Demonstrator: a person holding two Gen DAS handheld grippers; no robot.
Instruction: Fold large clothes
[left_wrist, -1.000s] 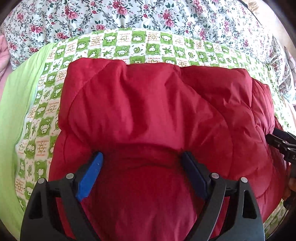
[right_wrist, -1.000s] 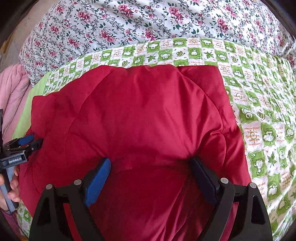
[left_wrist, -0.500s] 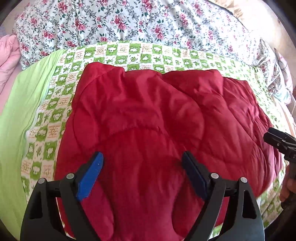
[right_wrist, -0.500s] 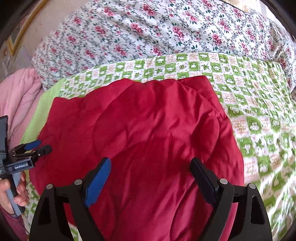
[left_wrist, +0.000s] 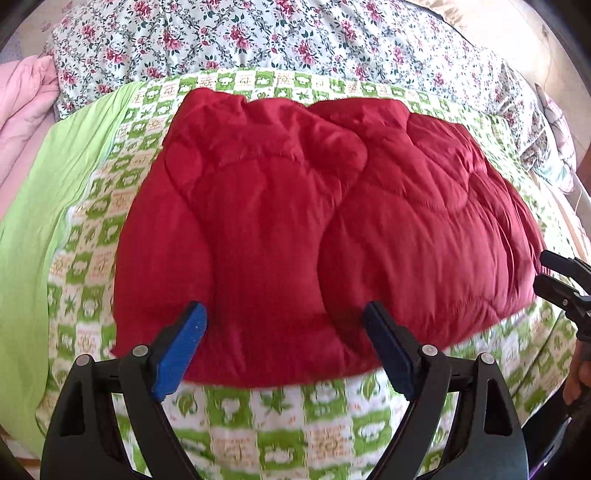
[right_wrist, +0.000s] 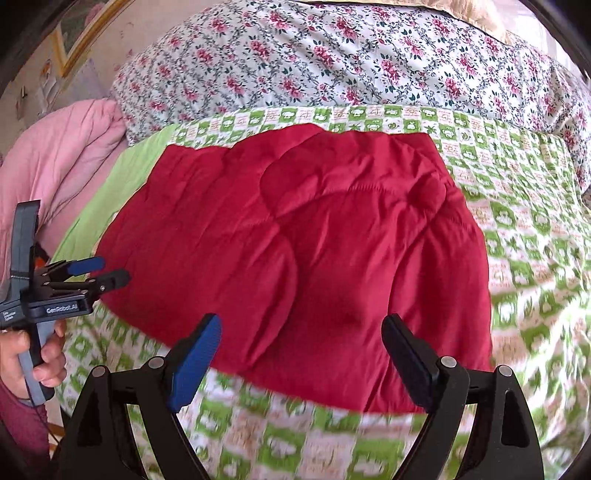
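Observation:
A red quilted padded garment (left_wrist: 314, 229) lies folded into a thick bundle on the green-and-white patterned bedsheet (left_wrist: 295, 428); it also shows in the right wrist view (right_wrist: 314, 251). My left gripper (left_wrist: 284, 328) is open and empty, held just above the garment's near edge. My right gripper (right_wrist: 301, 343) is open and empty over the near edge too. The left gripper shows in the right wrist view (right_wrist: 98, 271) at the garment's left side; the right gripper shows in the left wrist view (left_wrist: 561, 277) at its right side.
A floral duvet (left_wrist: 277, 40) is piled along the far side of the bed. A plain light green sheet (left_wrist: 44, 206) and a pink quilt (right_wrist: 55, 170) lie to the left. A framed picture (right_wrist: 74, 40) hangs on the wall at far left.
Both grippers have drawn back toward me and upward off the garment. The garment's near edge and the patterned sheet in front of it are now in view.

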